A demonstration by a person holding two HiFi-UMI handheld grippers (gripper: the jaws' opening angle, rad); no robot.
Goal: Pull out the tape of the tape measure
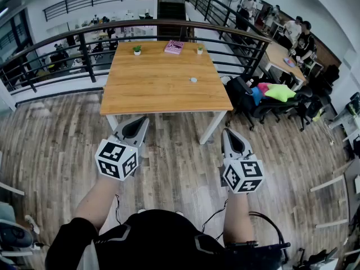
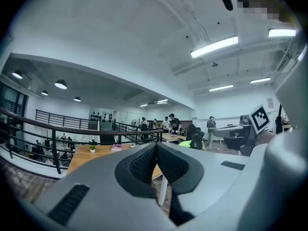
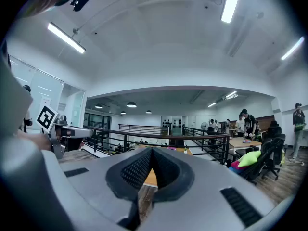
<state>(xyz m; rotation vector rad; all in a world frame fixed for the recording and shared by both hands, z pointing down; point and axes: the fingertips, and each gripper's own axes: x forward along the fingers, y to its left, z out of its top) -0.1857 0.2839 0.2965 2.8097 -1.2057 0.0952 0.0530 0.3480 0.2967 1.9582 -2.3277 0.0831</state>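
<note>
Well back from the desk, both hand-held grippers closed

Both tools hang over the wooden floor [image 1: 180, 173], short of the near edge of the desk [image 1: 157, 94]. The left hand-held gripper [image 1: 140, 125] points toward the desk's near left corner. In the left gripper view its ribbed pads [image 2: 143, 163] meet at the tips with nothing between them. The right hand-held gripper [image 1: 229, 134] is near the desk's near right leg, and the right gripper view shows its jaws pressed together too, with nothing between them.

The tape measure [image 1: 193, 79] shows as a pale round thing, too small to make out in detail. It lies on the desk right of centre, well apart from both grippers and touched by neither.

At the desk's far edge a pink book [image 1: 174, 47] lies between a left plant [image 1: 136, 49] and a right plant [image 1: 199, 49], both in small pots. A dark railing [image 1: 67, 41] curves behind the desk. Office chairs [image 1: 264, 103] stand to the right of the desk, and one carries a green cushion [image 1: 279, 92].
</note>
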